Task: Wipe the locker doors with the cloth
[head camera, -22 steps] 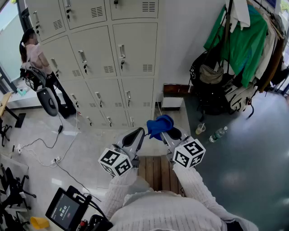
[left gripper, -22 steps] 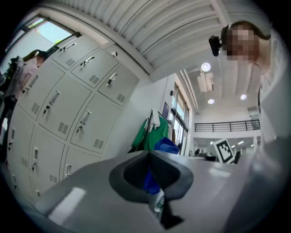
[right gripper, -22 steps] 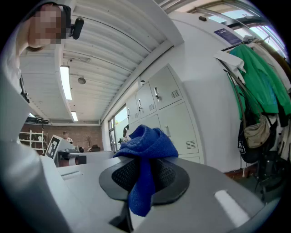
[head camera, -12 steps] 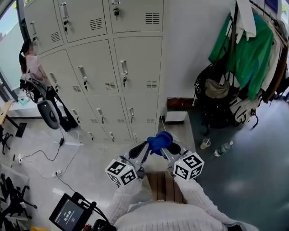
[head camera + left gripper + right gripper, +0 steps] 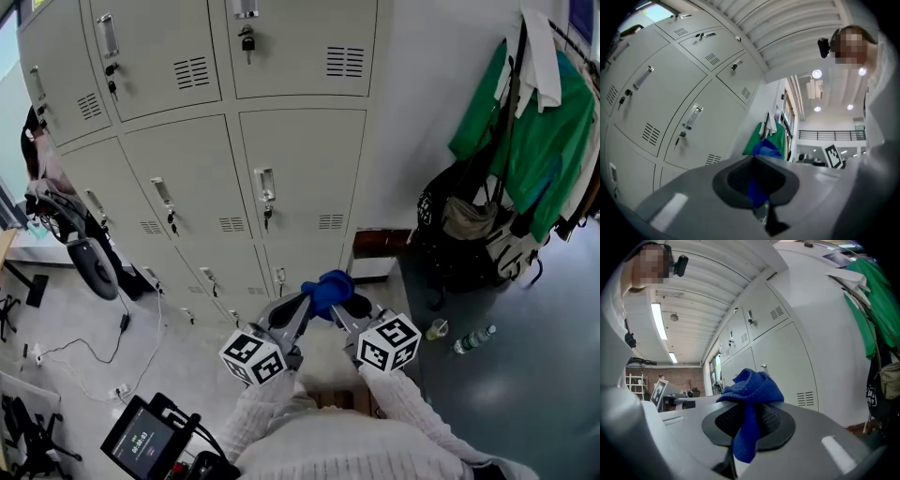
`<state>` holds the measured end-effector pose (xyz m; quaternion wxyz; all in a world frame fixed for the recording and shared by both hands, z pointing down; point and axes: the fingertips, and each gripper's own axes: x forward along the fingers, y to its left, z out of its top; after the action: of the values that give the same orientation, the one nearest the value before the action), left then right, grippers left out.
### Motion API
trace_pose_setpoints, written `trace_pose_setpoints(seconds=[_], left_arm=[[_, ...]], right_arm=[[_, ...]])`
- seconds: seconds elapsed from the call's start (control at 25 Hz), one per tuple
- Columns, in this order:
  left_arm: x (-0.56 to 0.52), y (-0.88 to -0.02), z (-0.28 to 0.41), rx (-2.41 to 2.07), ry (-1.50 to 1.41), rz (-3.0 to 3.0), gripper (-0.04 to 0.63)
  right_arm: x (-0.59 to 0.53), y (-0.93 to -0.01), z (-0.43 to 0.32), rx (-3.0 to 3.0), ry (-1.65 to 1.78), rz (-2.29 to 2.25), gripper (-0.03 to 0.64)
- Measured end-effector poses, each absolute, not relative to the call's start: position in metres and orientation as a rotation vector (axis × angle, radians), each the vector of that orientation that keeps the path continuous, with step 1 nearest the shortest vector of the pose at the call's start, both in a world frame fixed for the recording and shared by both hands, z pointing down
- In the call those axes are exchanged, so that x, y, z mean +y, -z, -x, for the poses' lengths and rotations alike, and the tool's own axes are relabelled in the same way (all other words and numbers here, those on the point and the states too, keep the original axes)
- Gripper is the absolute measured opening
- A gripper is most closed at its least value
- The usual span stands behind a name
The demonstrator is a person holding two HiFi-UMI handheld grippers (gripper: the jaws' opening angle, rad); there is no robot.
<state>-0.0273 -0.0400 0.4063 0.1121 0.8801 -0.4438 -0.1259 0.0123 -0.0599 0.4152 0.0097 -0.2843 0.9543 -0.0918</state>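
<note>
A crumpled blue cloth (image 5: 328,289) sits at the meeting tips of both grippers, in front of the grey locker doors (image 5: 300,178). My right gripper (image 5: 345,305) is shut on the cloth (image 5: 752,385), and a strip of it hangs down between the jaws of the right gripper (image 5: 747,427). My left gripper (image 5: 298,305) comes in from the left, and its jaws are shut with cloth (image 5: 766,149) pinched in the left gripper (image 5: 757,197). The locker doors (image 5: 670,117) rise ahead and to the left, apart from the cloth. In the right gripper view, locker doors (image 5: 783,362) stand just beyond the cloth.
Green and white coats (image 5: 525,141) hang at the right over dark bags (image 5: 469,225). A cup (image 5: 437,328) and a bottle (image 5: 473,339) stand on the floor. A person (image 5: 37,159), a black seat (image 5: 89,258) and cables (image 5: 84,366) are at the left. A tablet (image 5: 141,441) is at lower left.
The view has drawn nearer to the lockers and tilted up. Both grippers have come closer together with the cloth, the left one closing in on it.
</note>
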Motion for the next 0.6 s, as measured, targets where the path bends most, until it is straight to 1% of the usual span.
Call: trace_pose_setpoints(seconds=[0.32, 0.6], left_arm=[[-0.119, -0.398, 0.07, -1.255, 0.396, -2.59, 0.006], [-0.149, -0.393, 0.089, -1.232, 0.44, -2.571, 0.006]], right_arm=[[-0.141, -0.409, 0.032, 2.955, 0.28, 0.9, 0.051], [-0.167, -0.403, 0.054, 2.948, 0.246, 0.89, 0.051]])
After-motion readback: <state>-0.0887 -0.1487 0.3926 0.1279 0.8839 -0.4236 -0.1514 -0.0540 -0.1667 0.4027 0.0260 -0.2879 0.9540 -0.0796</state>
